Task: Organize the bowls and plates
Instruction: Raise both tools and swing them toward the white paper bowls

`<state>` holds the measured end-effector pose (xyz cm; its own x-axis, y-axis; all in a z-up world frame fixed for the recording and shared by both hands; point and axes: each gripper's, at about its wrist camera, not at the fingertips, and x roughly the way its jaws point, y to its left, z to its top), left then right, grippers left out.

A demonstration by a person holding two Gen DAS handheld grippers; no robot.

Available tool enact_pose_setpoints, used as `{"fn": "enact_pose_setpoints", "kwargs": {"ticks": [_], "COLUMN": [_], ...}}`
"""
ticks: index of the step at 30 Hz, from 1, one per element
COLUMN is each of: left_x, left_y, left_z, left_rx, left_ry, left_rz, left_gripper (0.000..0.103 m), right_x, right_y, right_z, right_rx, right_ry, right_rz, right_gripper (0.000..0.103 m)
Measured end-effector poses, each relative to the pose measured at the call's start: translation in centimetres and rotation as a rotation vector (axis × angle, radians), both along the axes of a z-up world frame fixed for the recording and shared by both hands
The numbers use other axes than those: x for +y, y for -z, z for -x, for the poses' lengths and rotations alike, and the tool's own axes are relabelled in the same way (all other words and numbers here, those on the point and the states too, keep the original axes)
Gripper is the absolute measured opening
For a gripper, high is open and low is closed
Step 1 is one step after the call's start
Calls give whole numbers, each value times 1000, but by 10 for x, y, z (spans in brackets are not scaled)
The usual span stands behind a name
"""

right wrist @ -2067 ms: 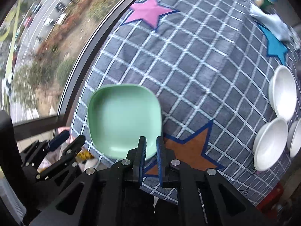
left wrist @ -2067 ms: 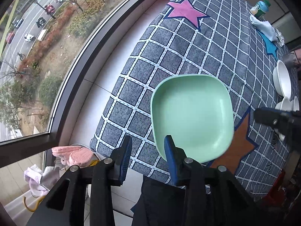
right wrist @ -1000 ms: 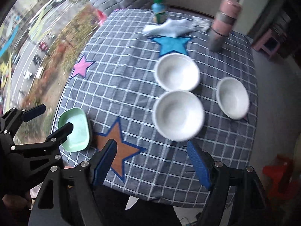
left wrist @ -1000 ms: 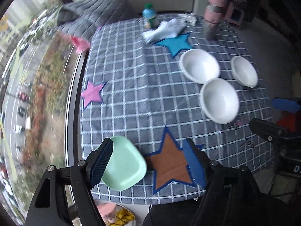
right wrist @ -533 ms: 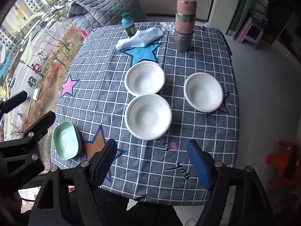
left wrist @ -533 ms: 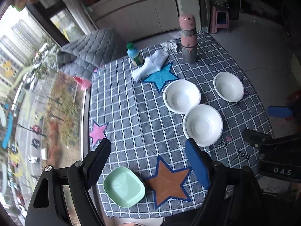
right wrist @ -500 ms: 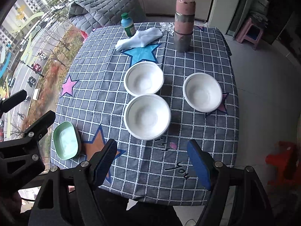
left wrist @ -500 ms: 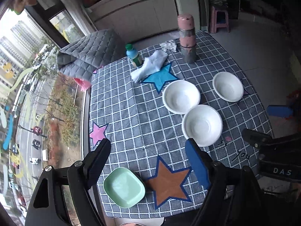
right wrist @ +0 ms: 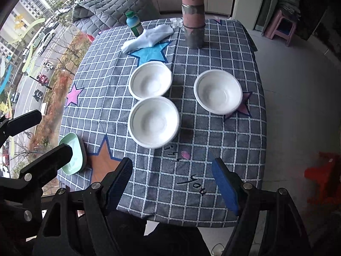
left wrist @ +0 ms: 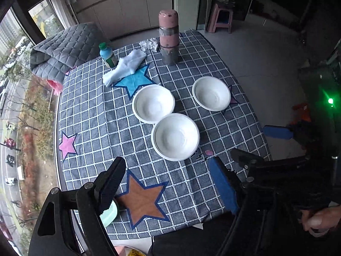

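Observation:
Three white bowls stand on the checked tablecloth: a near one, a far left one and a right one. A mint green plate lies at the table's near left corner; in the left wrist view it is mostly hidden behind a finger. My left gripper is open and empty above the near table edge. My right gripper is open and empty, held over the near edge in front of the near bowl.
At the far end stand a tall pink and grey flask, a small green-capped bottle and a white cloth. A grey quilt lies at the far left. A window runs along the left; a pink stool stands on the floor.
Both grippers have pulled back and risen from the green plate, which now lies on the near left corner. Both have gone from shut or narrow to wide open.

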<state>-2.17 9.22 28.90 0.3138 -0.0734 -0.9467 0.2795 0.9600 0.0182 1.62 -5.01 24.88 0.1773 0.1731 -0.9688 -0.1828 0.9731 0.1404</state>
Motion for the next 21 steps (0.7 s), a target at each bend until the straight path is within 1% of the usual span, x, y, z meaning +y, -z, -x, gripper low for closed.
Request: {"fn": "enact_pose_setpoints", "kwargs": {"ticks": [10, 21], "left_x": [-29, -44], "left_y": [18, 41], "left_z": [8, 24], "left_rx": [45, 90], "left_ry": [-12, -6], "left_rz": [-40, -113], "left_gripper": [84, 84], "right_x": [-34, -44], "right_y": [17, 45], "right_z": [8, 20], "right_rx": [45, 122], "right_ry": [7, 0], "right_rz": [1, -16], "right_gripper": [78, 78]}}
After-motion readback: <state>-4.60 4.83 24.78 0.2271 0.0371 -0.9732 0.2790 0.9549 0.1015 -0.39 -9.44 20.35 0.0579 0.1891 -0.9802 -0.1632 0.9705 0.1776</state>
